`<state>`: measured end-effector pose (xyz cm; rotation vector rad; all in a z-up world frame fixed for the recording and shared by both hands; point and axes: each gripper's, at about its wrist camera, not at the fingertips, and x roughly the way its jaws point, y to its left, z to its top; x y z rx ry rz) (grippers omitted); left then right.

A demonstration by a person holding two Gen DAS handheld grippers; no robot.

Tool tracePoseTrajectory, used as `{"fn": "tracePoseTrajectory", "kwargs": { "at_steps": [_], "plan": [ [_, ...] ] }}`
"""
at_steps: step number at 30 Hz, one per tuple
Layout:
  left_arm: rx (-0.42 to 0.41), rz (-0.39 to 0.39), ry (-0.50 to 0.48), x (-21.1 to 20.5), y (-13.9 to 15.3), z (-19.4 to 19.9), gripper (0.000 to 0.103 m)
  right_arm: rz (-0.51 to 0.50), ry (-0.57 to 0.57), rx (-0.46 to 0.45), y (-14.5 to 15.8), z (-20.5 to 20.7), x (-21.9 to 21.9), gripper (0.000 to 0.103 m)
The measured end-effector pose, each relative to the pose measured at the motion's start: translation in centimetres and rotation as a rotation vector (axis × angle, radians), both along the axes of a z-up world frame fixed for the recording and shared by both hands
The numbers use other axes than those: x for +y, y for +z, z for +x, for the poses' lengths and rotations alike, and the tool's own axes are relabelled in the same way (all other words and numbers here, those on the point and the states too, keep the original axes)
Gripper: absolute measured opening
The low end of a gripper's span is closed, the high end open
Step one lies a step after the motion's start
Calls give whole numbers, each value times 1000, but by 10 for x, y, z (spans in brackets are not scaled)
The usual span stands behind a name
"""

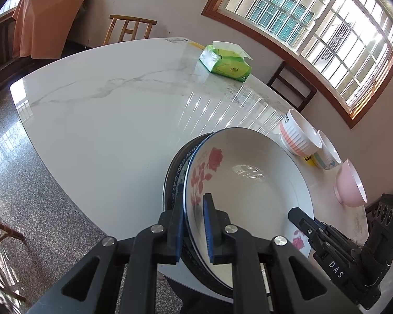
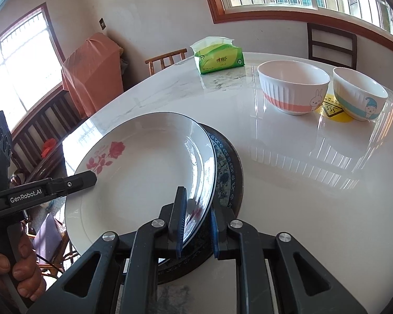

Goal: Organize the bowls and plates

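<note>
A white plate with red roses lies over a dark blue-patterned plate at the near edge of the marble table. It is shifted off the dark plate's centre. My left gripper is shut on the rose plate's rim, and its tip reaches in from the left in the right wrist view. My right gripper is shut on the opposite rim and shows at the right of the left wrist view. An orange-banded bowl, a teal-banded bowl and a pink bowl stand upright nearby.
A green tissue pack lies at the far side of the table. A yellow sticker sits between the two banded bowls. Wooden chairs stand around the table. A hand holds the left gripper's handle.
</note>
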<state>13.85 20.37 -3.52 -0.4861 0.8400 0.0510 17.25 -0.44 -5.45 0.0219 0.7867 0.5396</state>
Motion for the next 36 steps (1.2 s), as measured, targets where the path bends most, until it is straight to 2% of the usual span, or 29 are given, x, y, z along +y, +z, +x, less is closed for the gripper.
{"fn": "tracePoseTrajectory", "kwargs": {
  "at_steps": [12,14,19,21,24,28,31,36],
  "plan": [
    [-13,8,1,-1,-2,-1,13,-64,-5,-83,2,-2,6,24],
    [-37,41,16,-2,2,-4,13,-73,-18,-107,4,-2,6,29],
    [-87,97,46,-2,14,-12,14,-124,-7,-191,9,-11,14,63],
    [-93,93,48,-1,15,-14,14,-130,-8,-218,10,-14,15,67],
    [-95,102,44,-4,17,-17,14,-55,-40,-255,15,-18,1,68],
    [-106,144,11,-15,24,-21,17,81,-136,-252,17,-15,-33,68],
    [-126,182,-16,-30,32,-24,29,94,-181,-259,18,-18,-51,68],
    [-161,259,-85,-67,44,-31,35,141,-266,-244,17,-25,-94,68]
  ]
}}
